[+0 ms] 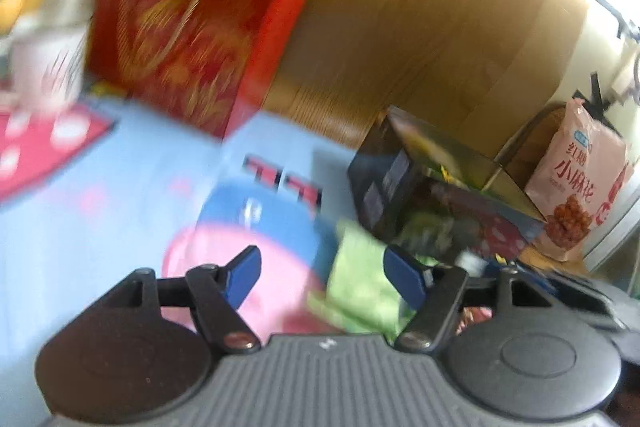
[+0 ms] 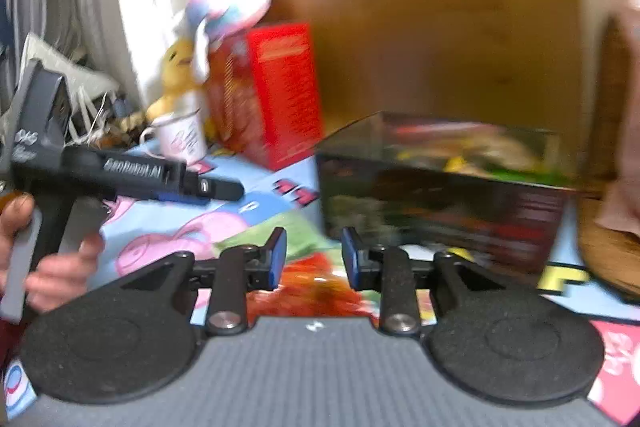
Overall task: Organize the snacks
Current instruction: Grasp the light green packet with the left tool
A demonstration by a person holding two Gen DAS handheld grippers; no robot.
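Nearest, the left gripper (image 1: 318, 277) stands released over a green packet (image 1: 362, 287). The right gripper (image 2: 313, 257) is parted too, empty, above an orange-red packet (image 2: 316, 291). Both snacks lie loose on the cartoon mat (image 1: 100, 211). Just beyond, the dark box (image 2: 444, 203) holds some. Farther right, a pink bag (image 1: 580, 179) reads 小麻花. Sorting seems partway.

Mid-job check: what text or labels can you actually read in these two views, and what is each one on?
"红糖小麻花": on the pink snack bag at the far right.
"GenRobot.AI", roughly, blurred: on the left gripper body, seen from the right wrist.
Too blurred to read: the white label on the red box, the print on the dark box, the mug, the red letters on the mat.
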